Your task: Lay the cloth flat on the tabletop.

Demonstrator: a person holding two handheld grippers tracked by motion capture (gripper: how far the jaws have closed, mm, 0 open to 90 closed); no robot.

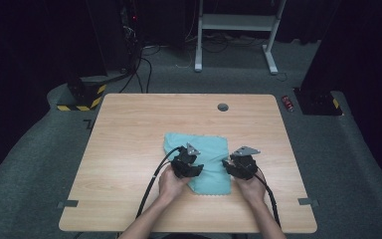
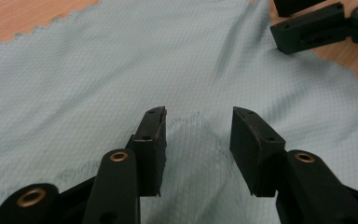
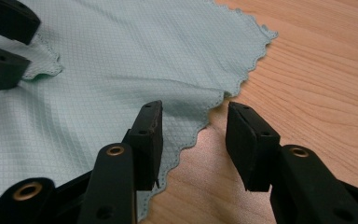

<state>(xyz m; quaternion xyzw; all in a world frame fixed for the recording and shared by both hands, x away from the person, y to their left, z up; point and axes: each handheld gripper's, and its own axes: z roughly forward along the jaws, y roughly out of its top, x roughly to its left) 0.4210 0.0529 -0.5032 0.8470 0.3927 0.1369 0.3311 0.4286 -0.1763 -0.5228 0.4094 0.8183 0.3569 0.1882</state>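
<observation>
A pale blue-green cloth (image 1: 201, 162) lies on the wooden table (image 1: 129, 129), a little toward the person's side of the middle, loosely folded with a scalloped edge. Both grippers sit at its near half, one at each side.

The left gripper (image 1: 188, 164) rests over the cloth's left part, held in the left hand (image 1: 171, 183), with its cable (image 1: 154, 181) running back along the forearm. In the left gripper view its jaws stand apart above the fabric, and a small raised fold of cloth (image 2: 196, 140) lies in the gap between them; the pads do not press on it, so the grip is released. The fine grid weave of the cloth is plain here, and the tip of the other gripper sits at the upper right over the cloth's edge.

The right gripper (image 1: 241, 165) is at the cloth's right edge, held in the right hand (image 1: 251, 186). In the right gripper view its jaws are spread wide and hold nothing: the left finger (image 3: 149, 140) hangs over the scalloped hem, the right finger (image 3: 249, 144) over bare wood, and the cloth's edge (image 3: 214, 105) runs between them untouched.

No brand, label or readable writing shows on the cloth, the grippers or the table. A round grommet (image 1: 223, 107) sits near the table's far edge. On the floor beyond are a white desk frame (image 1: 238, 30) and a yellow-and-black striped base (image 1: 82, 97).
</observation>
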